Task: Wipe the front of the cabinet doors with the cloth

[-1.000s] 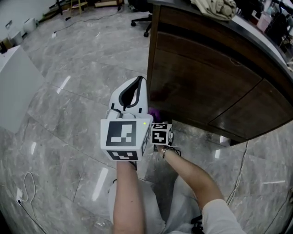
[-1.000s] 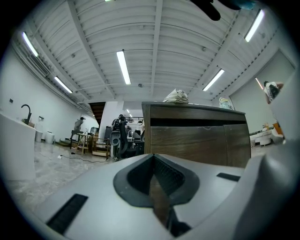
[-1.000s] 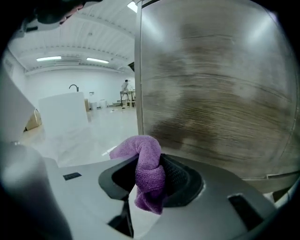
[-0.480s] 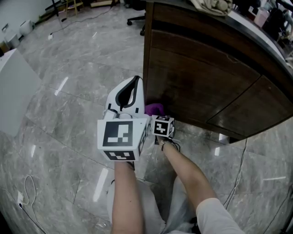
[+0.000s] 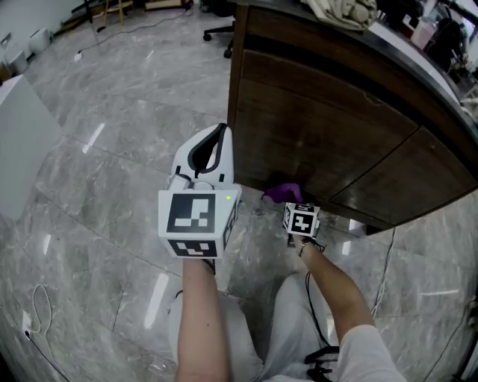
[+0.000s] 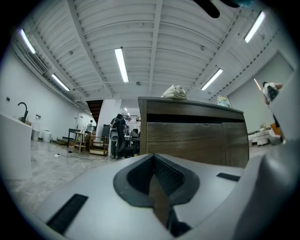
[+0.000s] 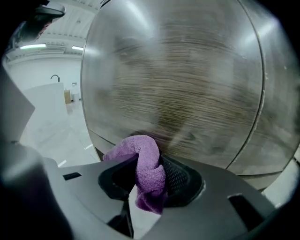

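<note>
A dark wooden cabinet point(image 5: 321, 142) stands ahead of me, its left door point(image 7: 178, 93) filling the right gripper view. My right gripper point(image 5: 287, 200) is low at the bottom edge of that door, shut on a purple cloth point(image 7: 147, 171) whose bunched end point(image 5: 282, 192) presses against the wood. My left gripper point(image 5: 211, 153) is held up to the left of the cabinet, away from the door, its jaws shut with nothing between them. In the left gripper view point(image 6: 154, 190) the whole cabinet front point(image 6: 187, 140) shows at a distance.
Grey marble floor point(image 5: 104, 171) spreads to the left. A beige bundle of fabric point(image 5: 343, 11) lies on the cabinet top. A white panel point(image 5: 19, 142) stands at far left, and a cable point(image 5: 385, 265) runs on the floor at right. An office chair base point(image 5: 216, 33) is behind.
My right gripper with the cloth has slid to the right along the bottom of the left door. The left gripper has stayed nearly where it was.
</note>
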Available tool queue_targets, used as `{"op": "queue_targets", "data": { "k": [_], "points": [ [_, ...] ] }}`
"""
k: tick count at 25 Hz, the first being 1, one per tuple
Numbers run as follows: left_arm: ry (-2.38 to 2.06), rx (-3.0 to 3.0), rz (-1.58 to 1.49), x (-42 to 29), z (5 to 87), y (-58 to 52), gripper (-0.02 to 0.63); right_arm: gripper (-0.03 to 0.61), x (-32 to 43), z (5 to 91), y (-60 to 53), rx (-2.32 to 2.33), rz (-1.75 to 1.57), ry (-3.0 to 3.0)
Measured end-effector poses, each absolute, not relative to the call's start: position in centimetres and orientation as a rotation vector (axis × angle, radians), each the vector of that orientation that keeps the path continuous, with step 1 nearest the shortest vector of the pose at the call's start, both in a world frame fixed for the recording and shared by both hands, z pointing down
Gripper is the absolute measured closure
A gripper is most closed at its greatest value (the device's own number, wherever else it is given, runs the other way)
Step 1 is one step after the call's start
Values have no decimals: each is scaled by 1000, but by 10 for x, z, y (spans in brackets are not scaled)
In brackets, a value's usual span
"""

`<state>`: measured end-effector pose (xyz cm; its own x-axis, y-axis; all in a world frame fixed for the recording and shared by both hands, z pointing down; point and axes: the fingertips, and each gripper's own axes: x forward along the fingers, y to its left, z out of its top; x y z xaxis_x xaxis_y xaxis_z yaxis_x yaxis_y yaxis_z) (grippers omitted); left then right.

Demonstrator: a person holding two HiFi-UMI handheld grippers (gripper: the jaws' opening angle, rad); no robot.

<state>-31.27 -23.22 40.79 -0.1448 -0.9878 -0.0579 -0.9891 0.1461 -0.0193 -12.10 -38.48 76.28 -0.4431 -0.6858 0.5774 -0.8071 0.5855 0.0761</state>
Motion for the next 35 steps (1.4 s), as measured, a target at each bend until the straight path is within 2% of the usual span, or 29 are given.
{"op": "queue_targets", "data": {
  "k": [23,27,31,35],
  "points": [
    [2302,-2025,-58,-290,406,-237,607,439,84,747,-434,1522,330,-2020],
    [2288,-2047,-97,-280,412,-240,607,439,134,740,-431,1658,424,-1970],
    [2276,-2070,-80,-276,413,-244,607,439,144,715,-413,1589,466,-2146],
    [2234,-2156,35,-256,412,-249,607,439,132,658,-379,1428,358,-2435]
  ]
}}
